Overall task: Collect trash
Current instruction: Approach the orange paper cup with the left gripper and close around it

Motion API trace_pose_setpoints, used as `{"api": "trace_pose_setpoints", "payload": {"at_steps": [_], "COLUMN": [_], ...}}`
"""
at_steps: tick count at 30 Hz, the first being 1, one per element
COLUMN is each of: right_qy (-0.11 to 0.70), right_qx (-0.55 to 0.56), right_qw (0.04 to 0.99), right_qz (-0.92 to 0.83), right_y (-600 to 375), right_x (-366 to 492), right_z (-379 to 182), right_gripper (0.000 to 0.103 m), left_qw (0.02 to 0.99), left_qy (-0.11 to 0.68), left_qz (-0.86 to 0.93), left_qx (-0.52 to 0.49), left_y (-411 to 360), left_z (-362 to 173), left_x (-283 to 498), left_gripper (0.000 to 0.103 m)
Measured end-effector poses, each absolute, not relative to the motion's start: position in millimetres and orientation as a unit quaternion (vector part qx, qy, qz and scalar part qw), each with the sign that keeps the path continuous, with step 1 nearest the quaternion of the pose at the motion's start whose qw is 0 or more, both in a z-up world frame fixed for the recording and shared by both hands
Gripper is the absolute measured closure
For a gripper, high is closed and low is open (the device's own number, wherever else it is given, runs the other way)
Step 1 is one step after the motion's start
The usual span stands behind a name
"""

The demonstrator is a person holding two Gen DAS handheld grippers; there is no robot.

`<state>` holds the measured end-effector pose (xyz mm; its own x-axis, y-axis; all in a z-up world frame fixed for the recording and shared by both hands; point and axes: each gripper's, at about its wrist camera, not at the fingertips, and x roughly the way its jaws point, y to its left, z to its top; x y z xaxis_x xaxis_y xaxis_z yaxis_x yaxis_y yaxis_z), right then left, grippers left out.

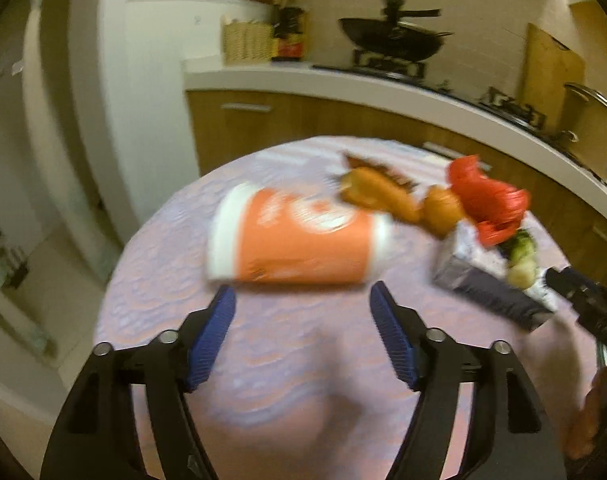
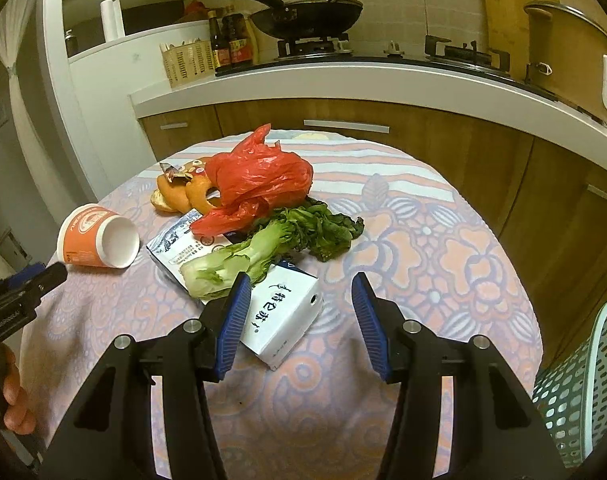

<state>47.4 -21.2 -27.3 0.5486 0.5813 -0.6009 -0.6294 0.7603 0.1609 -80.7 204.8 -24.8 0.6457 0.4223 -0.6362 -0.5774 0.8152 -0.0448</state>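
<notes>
On the round table with its patterned cloth the trash lay in a loose heap — an orange paper cup on its side at the left, orange peel and a crumpled red plastic bag behind, and a leafy green stalk resting across a white carton. The left gripper hovered just short of the cup, its blue pads spread with nothing between them. The right gripper stood spread as well, pinching nothing — its left pad sat over the carton, whether touching it I could not tell, and a perforated basket showed at the right edge.
</notes>
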Motion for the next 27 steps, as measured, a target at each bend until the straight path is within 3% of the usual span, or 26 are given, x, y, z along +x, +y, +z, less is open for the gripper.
{"api": "trace_pose_setpoints", "payload": {"at_steps": [3,12,18,27], "right_qy": [0.334,0.34,0.335,0.332], "right_qx": [-0.028,-0.026,-0.034,-0.045], "right_qw": [0.876,0.87,0.872,0.875], "right_qz": [0.347,0.355,0.355,0.35], "right_y": [-23.5,-23.0,-20.7,-17.7], "right_x": [50.7,52.0,49.5,46.6], "right_z": [-28.7,-30.1,-29.4,-29.7], "right_gripper": [0.054,0.053,0.049,0.047], "left_qw": [0.898,0.863,0.854,0.868], "left_qy": [0.316,0.344,0.337,0.305], "left_qz": [0.293,0.369,0.394,0.361], "left_qx": [-0.095,-0.027,-0.035,-0.152], "left_y": [190.0,190.8,204.0,239.2], "left_z": [-24.1,-35.8,-32.9,-27.7], "left_x": [-54.9,-16.1,-62.7,-137.7], "left_gripper": [0.027,0.027,0.026,0.027]}}
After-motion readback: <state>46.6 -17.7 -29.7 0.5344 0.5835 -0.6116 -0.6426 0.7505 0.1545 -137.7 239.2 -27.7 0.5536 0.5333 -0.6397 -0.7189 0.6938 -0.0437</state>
